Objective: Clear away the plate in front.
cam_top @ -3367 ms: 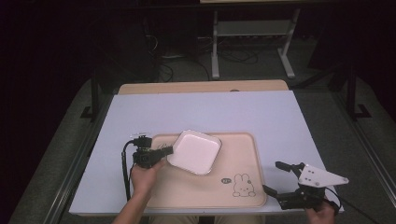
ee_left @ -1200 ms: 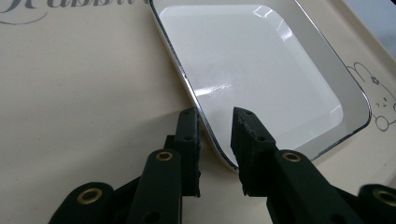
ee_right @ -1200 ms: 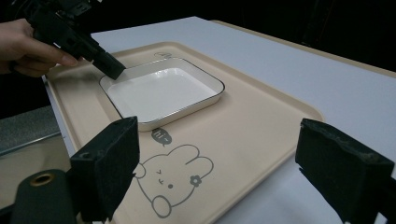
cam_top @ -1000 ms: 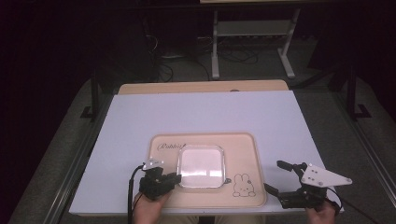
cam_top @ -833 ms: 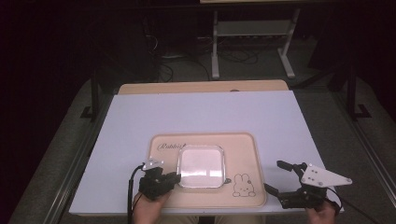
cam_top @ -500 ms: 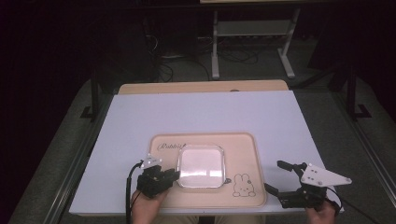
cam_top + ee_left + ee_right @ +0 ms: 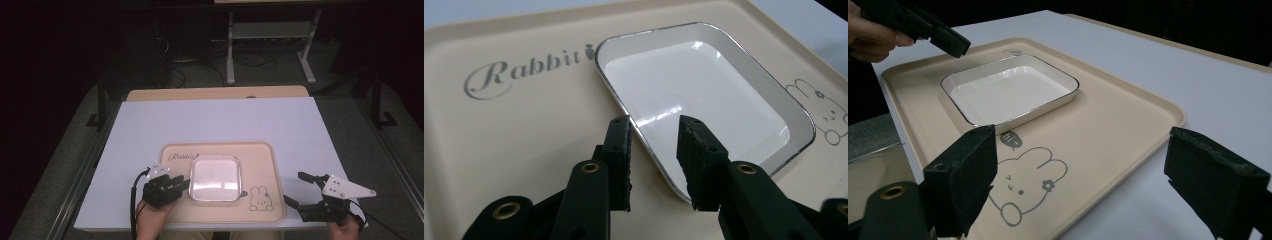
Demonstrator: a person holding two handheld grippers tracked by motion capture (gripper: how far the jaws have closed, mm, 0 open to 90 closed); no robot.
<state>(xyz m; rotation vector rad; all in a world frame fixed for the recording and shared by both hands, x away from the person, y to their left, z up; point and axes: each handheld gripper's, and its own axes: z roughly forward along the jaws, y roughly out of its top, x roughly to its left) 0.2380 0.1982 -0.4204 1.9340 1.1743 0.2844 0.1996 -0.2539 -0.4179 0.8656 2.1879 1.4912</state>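
The white square dish [image 7: 214, 178] lay flat in the middle of the beige tray [image 7: 260, 155], its near edge beside the word "Rabbit" on one side and the printed rabbit on the other. The tray sat on the white counter [image 7: 220, 120], towards the person's side.

The left gripper [image 7: 654, 145] stood at the dish's left rim. Its jaws had just been opening, and in the left gripper view the rim ran between them with a clear gap on either side, so the dish was released, no longer pinched. In the high view the same gripper [image 7: 181, 184] sat just beside the dish's left edge, over the tray's lip.

The right gripper [image 7: 296, 189] rested at the counter's near right corner, well apart from the dish, its jaws spread wide around nothing; through its own view the tray's corner and the rabbit drawing showed between them.

The step in hand looked like the letting-go that ends placing the dish on the tray. The dish already seemed settled and level. The next move would call for drawing the left gripper straight back off the rim without catching the thin edge, since a snag there could tip or drag the dish across the tray.
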